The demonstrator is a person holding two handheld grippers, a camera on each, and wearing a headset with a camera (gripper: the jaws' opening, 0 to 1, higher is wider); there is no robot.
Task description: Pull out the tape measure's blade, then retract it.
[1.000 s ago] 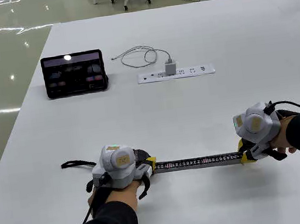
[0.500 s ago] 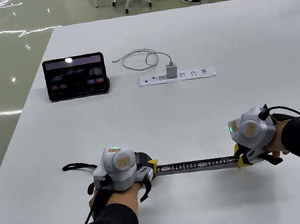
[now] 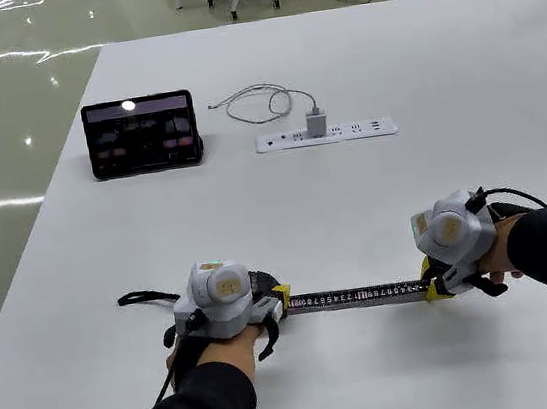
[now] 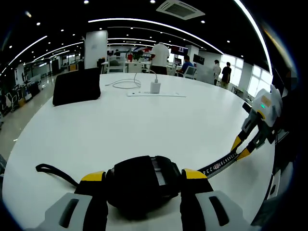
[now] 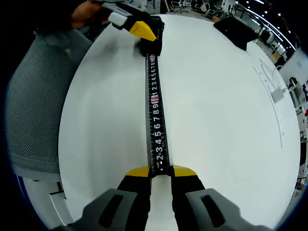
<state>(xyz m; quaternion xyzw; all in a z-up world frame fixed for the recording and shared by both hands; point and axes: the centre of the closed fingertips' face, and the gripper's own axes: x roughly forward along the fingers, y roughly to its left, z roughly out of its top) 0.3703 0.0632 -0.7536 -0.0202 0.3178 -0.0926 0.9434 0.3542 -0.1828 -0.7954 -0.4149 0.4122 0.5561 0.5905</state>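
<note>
Left tongs [image 3: 275, 305], low centre-left in the head view, clamp the case [image 3: 256, 285] flat on the tabletop [image 3: 352, 184], likely to anchor it. The right tongs [image 3: 431, 286], low right, pinch the tip of the blade [image 3: 356, 296] stretched between the two. In the left gripper view, the jaws hug the black case at the bottom and the blade runs off to the right. In the right gripper view, the jaws close on the blade's end at bottom centre. Its numbered strip runs straight up to the case, held taut, I'd guess, against snapping back.

Blade [image 5: 155, 120] shows digits 1–9 repeating; no other legible txt.
</note>
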